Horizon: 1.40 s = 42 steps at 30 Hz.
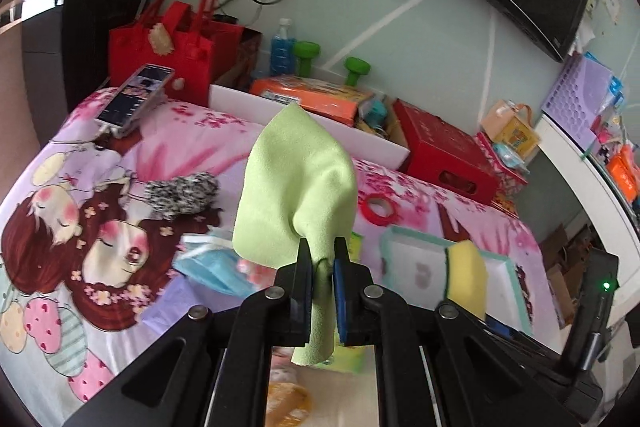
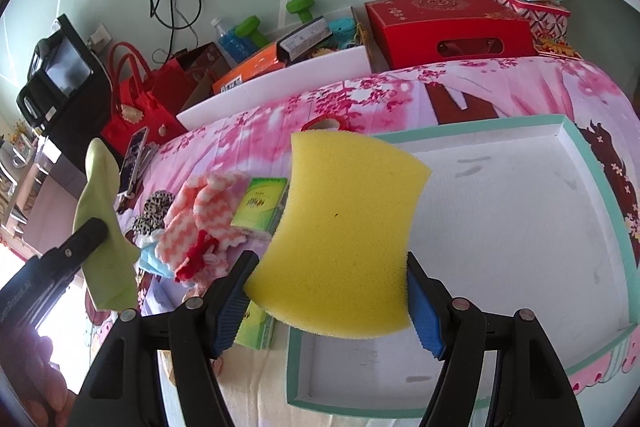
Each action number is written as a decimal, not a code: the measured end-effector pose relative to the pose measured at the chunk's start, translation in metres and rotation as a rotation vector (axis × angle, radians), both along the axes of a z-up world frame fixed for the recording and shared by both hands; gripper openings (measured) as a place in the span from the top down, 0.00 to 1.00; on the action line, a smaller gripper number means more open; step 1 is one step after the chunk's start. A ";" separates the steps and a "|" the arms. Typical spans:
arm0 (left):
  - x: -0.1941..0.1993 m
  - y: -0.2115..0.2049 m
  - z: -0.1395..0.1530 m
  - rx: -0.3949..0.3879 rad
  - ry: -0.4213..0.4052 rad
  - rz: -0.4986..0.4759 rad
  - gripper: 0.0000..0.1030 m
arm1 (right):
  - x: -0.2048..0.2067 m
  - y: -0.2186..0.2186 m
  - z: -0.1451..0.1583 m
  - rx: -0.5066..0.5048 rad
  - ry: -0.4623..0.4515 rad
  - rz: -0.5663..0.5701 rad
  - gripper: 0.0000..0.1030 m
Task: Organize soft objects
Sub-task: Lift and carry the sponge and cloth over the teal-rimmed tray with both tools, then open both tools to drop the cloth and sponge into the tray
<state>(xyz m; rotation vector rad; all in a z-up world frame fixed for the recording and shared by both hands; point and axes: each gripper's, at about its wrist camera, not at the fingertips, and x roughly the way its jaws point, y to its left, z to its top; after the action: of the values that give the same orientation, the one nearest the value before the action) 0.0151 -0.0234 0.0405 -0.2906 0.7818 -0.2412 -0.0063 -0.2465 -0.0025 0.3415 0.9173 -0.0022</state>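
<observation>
So the left gripper has its jaws squeezed nearly all the way together on a soft light-green microfibre cloth. The cloth is pinched at a bunched fold, most of it billowing up above the pads and a short tail hanging below them, all of it up off the bed. In the right wrist view that same cloth shows at the far left, draped around the black finger.

The right gripper has its jaws standing fairly wide, but they're clamped on a thick yellow foam sponge with curved-in sides, blue pads pressing on its left and right edges. The sponge hangs over the near left part of a shallow white cardboard tray with a mint-green rim, which sits on a pink cartoon-print bedsheet.

Left of the tray on the sheet there's a little pile: a pink-and-white knitted cloth, a leopard-print fuzzy scrunchie, a blue face mask and a small green box. A red tape roll lies further back on the sheet.
</observation>
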 end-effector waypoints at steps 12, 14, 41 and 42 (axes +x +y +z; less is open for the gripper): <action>0.016 -0.071 0.017 0.027 0.038 -0.126 0.91 | -0.012 -0.056 0.010 -0.048 -0.027 -0.185 0.29; 0.018 -0.093 0.020 0.031 0.020 -0.174 0.91 | -0.016 -0.069 0.010 -0.075 -0.020 -0.244 0.29; 0.018 -0.200 -0.067 0.145 0.146 -0.431 0.67 | -0.036 -0.138 -0.015 -0.178 0.134 -0.467 0.29; 0.017 -0.201 -0.068 0.151 0.145 -0.429 0.53 | -0.037 -0.139 -0.015 -0.180 0.134 -0.471 0.28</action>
<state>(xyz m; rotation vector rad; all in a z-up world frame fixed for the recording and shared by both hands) 0.0325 -0.2241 -0.0272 0.0065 0.9970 -0.5661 -0.0435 -0.3851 -0.0173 0.3861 0.9436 -0.5427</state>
